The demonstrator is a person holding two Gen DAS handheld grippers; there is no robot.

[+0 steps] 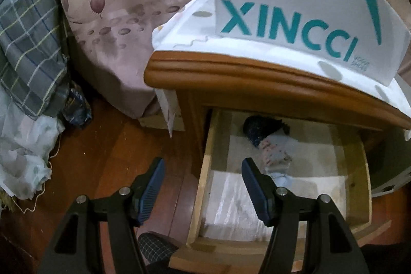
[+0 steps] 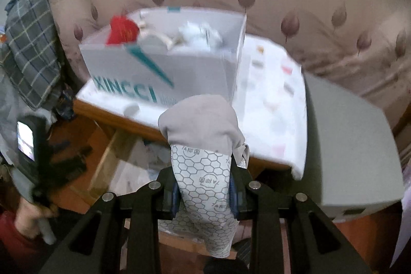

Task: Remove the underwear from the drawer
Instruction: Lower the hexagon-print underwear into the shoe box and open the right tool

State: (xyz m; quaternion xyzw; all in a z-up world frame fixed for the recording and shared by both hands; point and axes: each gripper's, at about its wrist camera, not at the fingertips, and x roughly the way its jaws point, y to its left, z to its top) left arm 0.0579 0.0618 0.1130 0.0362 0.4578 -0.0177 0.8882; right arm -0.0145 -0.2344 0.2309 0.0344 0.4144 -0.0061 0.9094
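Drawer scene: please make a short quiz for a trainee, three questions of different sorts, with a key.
1. True or false: the right gripper is shut on the grey underwear.
2. What stands on the nightstand above the open drawer? A) a lamp B) a white box with teal letters C) a stack of books
3. Fill in: the left gripper is ____ and holds nothing.

Key
1. True: the cloth is pinched between its pads.
2. B.
3. Open; more clothes lie in the drawer beyond it.
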